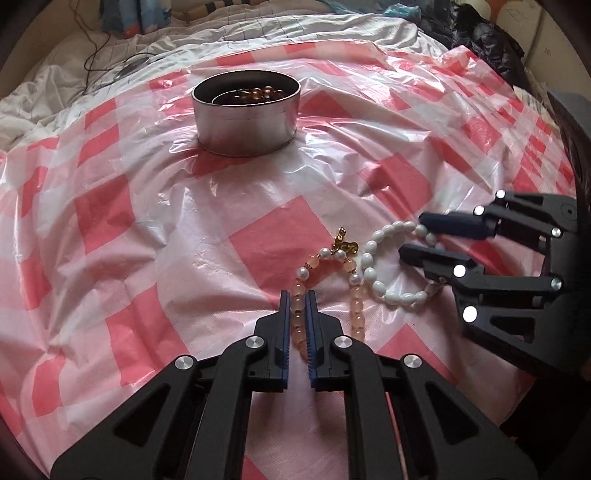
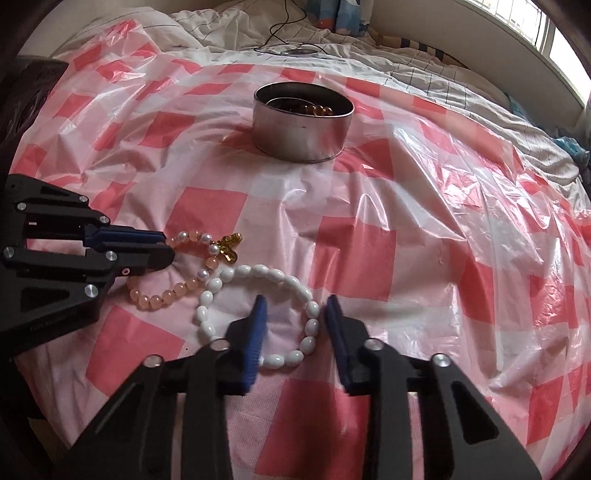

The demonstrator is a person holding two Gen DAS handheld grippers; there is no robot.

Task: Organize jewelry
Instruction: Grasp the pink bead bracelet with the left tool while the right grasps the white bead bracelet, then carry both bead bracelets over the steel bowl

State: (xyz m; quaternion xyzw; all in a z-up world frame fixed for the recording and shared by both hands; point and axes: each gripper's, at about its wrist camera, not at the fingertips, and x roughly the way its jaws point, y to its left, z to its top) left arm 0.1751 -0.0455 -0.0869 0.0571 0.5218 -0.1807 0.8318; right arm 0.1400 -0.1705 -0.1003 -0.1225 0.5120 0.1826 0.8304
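A pink bead bracelet with pearls and a gold charm lies on the checked plastic sheet; it also shows in the right wrist view. My left gripper is shut on the pink bracelet's beads. A white bead bracelet lies beside it, touching it, and shows in the right wrist view. My right gripper is open, its fingers on either side of the white bracelet's right-hand beads. A round metal tin with amber beads inside stands farther back, seen also in the right wrist view.
The red and white checked plastic sheet covers a soft bed with wrinkles. White bedding and a black cable lie behind the tin. Dark clothing lies at the far right.
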